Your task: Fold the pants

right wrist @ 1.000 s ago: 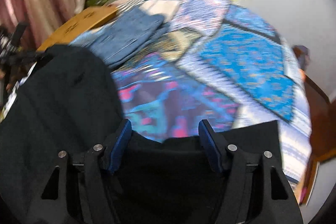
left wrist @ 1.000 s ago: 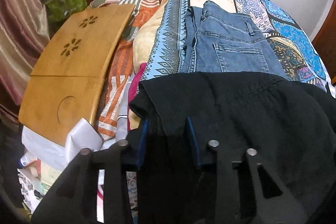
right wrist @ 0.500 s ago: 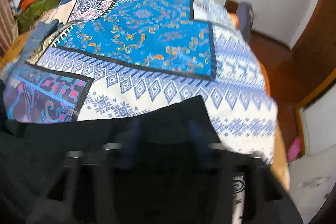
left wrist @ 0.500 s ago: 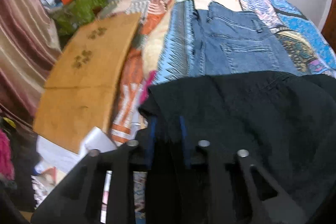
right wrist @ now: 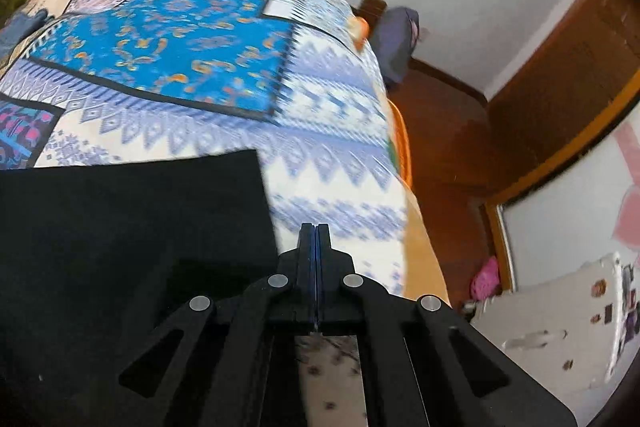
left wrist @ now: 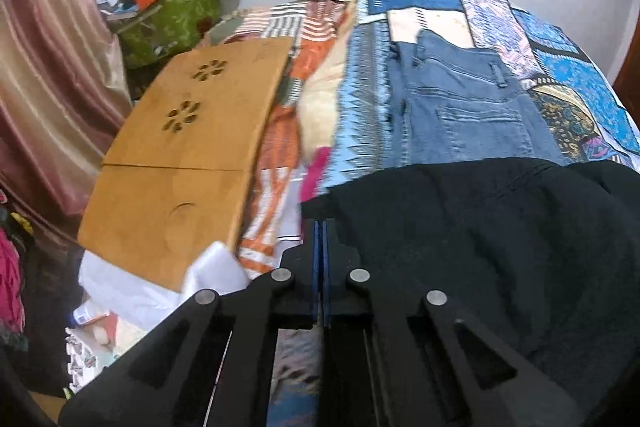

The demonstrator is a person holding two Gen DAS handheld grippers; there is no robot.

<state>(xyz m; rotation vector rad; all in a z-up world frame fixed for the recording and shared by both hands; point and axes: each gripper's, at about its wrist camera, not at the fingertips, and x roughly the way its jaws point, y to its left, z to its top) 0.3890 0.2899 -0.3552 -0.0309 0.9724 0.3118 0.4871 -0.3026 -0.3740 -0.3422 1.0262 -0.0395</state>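
You have a patchwork bedspread in blue prints covering the bed, with folded blue jeans lying on it. Left of the bed, a wooden lap desk with flower-shaped cutouts rests on an orange striped cloth. Beyond it, a green box sits by the maroon curtain. On your right, there's a wooden door and a reddish floor.

left wrist: low over bedspread | right wrist: same bedspread, close
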